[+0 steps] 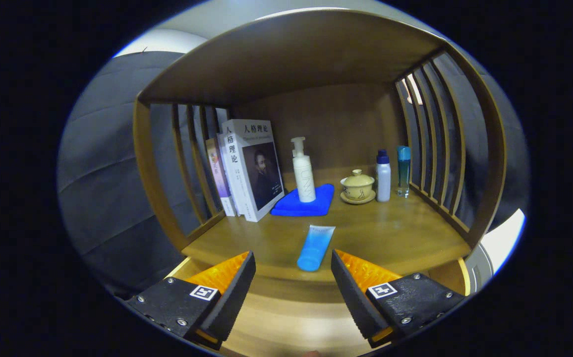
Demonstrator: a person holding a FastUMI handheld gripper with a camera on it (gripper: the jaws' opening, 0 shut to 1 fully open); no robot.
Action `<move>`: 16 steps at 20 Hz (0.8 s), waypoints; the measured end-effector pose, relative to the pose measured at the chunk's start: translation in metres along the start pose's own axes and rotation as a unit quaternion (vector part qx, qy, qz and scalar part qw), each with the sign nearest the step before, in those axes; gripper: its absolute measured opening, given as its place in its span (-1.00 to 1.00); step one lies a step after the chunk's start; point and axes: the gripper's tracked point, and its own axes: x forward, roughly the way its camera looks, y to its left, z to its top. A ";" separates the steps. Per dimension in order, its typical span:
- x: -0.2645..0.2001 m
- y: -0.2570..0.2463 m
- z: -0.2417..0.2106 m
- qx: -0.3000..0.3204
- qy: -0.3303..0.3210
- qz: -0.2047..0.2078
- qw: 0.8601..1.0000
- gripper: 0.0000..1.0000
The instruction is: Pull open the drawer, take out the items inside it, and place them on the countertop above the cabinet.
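A blue tube (315,246) lies on the wooden countertop (390,233), just ahead of my fingers and roughly in line with the gap between them. My gripper (292,277) is open, with nothing between its fingers (232,287). Below the countertop's front edge, a lighter wooden surface (286,322) shows between the fingers; I cannot tell whether it is the drawer.
At the back of the shelf stand books (249,168) on the left, a white pump bottle (304,171) on a folded blue cloth (300,202), a lidded ceramic cup (358,186), a white bottle (383,176) and a teal bottle (403,169). Slatted wooden sides (435,148) and a shelf roof enclose the space.
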 end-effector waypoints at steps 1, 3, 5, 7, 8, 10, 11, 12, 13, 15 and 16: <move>-0.009 0.001 -0.006 0.003 0.000 0.002 1.000 0.89; -0.023 0.002 -0.015 0.001 -0.003 0.002 1.000 0.89; -0.040 0.003 -0.022 -0.004 -0.010 0.003 1.000 0.90; -0.059 0.005 -0.028 -0.004 -0.019 0.006 1.000 0.91; -0.068 0.005 -0.030 -0.004 -0.024 0.007 1.000 0.91; -0.090 0.005 -0.035 -0.011 -0.039 0.002 0.999 0.91; -0.099 0.006 -0.035 -0.012 -0.049 0.000 0.999 0.91; -0.109 0.012 -0.035 -0.015 -0.061 0.002 0.998 0.91; -0.117 0.016 -0.036 -0.022 -0.069 0.003 0.997 0.91; -0.138 0.026 -0.039 -0.037 -0.089 0.006 0.995 0.91; -0.148 0.032 -0.043 -0.044 -0.096 0.007 0.994 0.91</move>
